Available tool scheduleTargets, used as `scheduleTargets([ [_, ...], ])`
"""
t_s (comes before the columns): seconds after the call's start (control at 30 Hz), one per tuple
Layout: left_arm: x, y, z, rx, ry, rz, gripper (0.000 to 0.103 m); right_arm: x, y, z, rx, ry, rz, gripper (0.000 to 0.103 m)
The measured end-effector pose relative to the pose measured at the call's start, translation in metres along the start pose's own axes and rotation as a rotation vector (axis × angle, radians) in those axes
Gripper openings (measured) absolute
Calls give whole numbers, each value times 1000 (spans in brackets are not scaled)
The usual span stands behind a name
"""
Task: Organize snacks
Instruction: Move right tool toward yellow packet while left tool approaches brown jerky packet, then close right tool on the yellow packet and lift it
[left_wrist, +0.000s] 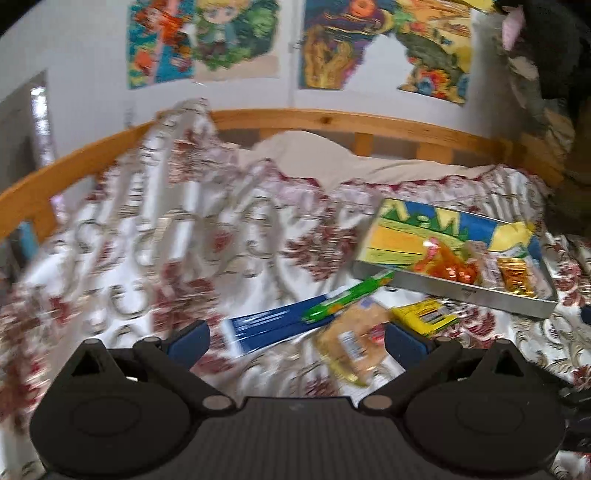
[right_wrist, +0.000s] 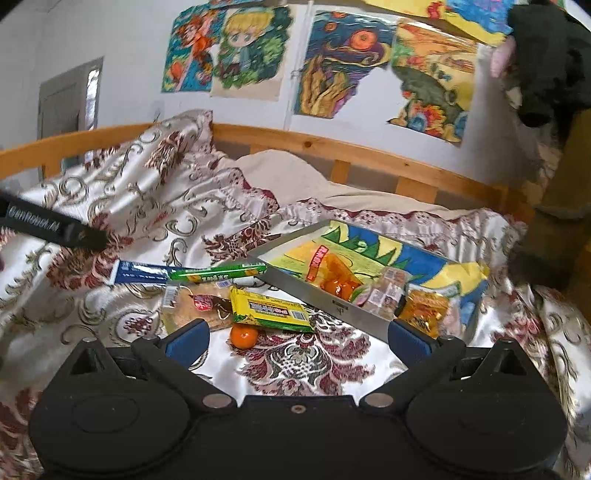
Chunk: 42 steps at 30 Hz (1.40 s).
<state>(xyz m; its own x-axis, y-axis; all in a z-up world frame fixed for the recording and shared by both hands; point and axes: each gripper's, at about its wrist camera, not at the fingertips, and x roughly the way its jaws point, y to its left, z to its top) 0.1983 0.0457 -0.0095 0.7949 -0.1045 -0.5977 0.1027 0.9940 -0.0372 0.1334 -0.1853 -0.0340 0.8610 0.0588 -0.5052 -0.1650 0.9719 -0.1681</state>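
Right gripper (right_wrist: 297, 341) wide open, holding nothing, hanging low over the bed cover (right_wrist: 295, 369). Just past its fingers, a small orange (right_wrist: 244, 336) on the cover, touching the near edge of a yellow snack pack (right_wrist: 271, 309). Behind that, a flat see-through pack of biscuits (right_wrist: 192, 306), then a long green stick pack (right_wrist: 218, 275) lying tip to tip with a long blue box (right_wrist: 142, 277). To the right, a metal tray (right_wrist: 332, 299) with a bright drawing inside, already carrying an orange bag (right_wrist: 332, 273), some small wrapped squares (right_wrist: 384, 291) and a gold packet (right_wrist: 424, 310) near its front right corner.

Left gripper (left_wrist: 297, 339) wide open too, empty, above the same pile but blurry, so likely on the move. Blue box (left_wrist: 266, 325), green stick pack (left_wrist: 347, 295), biscuit pack (left_wrist: 354, 339) and yellow pack (left_wrist: 424, 317) just ahead of its fingers; tray (left_wrist: 461, 291) farther off to the right.

Five snacks not in the tray yet.

Could go wrong:
- Round orange, soft lumpy cover: a small bump could send it rolling down a fold and away.
- Yellow pack leaning on the orange: grabbing one could drag the other.
- Flat, shiny packs: easy to slip out, or to pinch the cloth by mistake.
- Green stick's end right by the tray's left corner: a knock could shove the tray.
- Both grippers over one pile: could bump each other.
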Motion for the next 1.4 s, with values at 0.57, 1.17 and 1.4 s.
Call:
scheduleTargets([
  [0.57,102,-5,2,195,131,-434,103,89,10,-15,-40,110,144,100],
  [1.17,113,-29,-3,382,165,-519,101,139,26,-26,-83,133,231,69],
  [1.4,123,-33,-4,440,220,-479,81,155,22,-28,-64,144,217,55],
])
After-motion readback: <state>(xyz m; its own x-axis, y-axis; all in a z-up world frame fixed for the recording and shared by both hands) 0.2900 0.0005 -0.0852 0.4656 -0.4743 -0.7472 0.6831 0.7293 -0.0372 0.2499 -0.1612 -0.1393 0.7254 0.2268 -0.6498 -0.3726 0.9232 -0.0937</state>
